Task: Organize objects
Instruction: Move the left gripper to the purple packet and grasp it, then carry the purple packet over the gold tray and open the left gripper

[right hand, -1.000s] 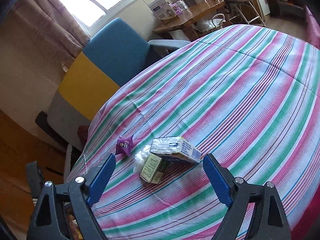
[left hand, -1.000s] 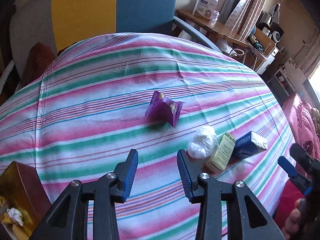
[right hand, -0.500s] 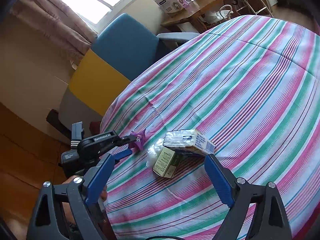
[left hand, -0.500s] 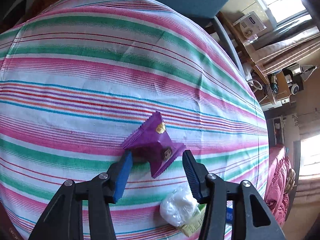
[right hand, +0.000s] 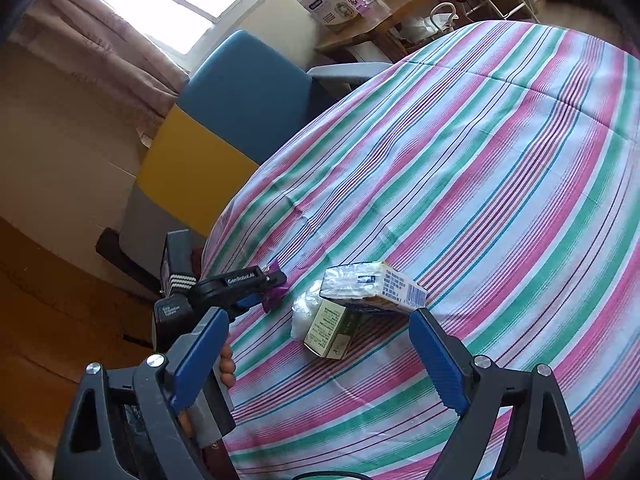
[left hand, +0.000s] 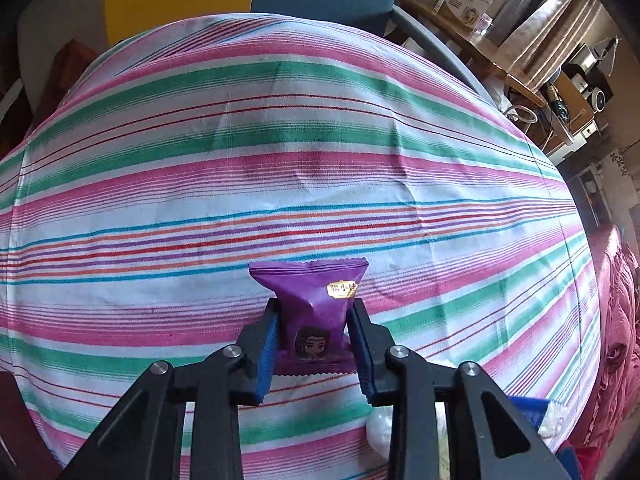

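The pick-up step is in hand: the left gripper (left hand: pixel 314 334) has just closed its jaws on the purple snack packet (left hand: pixel 310 304), pinched between the blue pads low over the striped tablecloth (left hand: pixel 320 184). Next comes lifting and carrying it, probably to wherever items are collected. The right gripper (right hand: pixel 316 354) hovers wide and empty before the blue-and-white carton (right hand: pixel 374 289), the green box (right hand: pixel 330 330) and the white bag (right hand: pixel 303 312).

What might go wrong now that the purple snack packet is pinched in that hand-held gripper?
1. The left hand-held gripper squeezes the soft purple packet, already creased; whatever is inside could get crushed.
2. The glossy wrapper may slip out during lifting.
3. The blue box leans on the green box; a nudge could topple it.
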`<state>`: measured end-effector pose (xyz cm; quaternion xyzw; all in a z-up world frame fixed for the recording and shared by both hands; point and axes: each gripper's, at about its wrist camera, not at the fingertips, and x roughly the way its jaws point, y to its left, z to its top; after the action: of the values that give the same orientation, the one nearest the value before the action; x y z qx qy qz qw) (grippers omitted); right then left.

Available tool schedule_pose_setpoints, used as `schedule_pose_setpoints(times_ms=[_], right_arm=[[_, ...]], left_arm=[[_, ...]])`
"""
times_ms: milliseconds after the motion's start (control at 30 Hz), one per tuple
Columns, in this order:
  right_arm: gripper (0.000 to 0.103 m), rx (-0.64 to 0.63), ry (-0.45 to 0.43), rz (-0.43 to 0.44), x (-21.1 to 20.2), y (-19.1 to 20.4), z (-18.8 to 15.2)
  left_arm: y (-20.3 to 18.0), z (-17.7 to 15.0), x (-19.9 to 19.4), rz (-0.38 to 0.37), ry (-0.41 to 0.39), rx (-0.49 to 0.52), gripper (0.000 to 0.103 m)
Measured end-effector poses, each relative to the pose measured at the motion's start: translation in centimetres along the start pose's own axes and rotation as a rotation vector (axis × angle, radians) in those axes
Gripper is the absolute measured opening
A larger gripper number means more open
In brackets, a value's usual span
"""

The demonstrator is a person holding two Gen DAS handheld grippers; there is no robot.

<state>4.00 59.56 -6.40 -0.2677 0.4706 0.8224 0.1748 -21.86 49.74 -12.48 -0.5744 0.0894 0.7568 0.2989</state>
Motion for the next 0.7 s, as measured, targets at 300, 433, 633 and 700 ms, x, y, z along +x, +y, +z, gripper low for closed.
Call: schedule_pose_setpoints(times_ms=[300,433,633,700], right_arm=[[0.092,-0.031,-0.004,-0.108,0.6,-0.2,0.1],[0.092,-0.083,0.01,-0.168,1.3,0.3,-0.1],[0.092,-0.143,0.035,-0.272,2.8,0.6,-0.4],[0.092,-0.157,0.05,-0.294,3.3,0.7,-0.5]], left_arm=[[2.5,-7.5,-6.2,-0.041,-0.055,0.054,0.033],[3.6,-11.1,-10.0,-0.071,-0.093,0.081,0.033],[4.9,-15.6,-15.1,-0.116,-0.14,0.109,0.033],[5.4,-16.9,-16.5,-0.128,-0.154,0.111,0.033]])
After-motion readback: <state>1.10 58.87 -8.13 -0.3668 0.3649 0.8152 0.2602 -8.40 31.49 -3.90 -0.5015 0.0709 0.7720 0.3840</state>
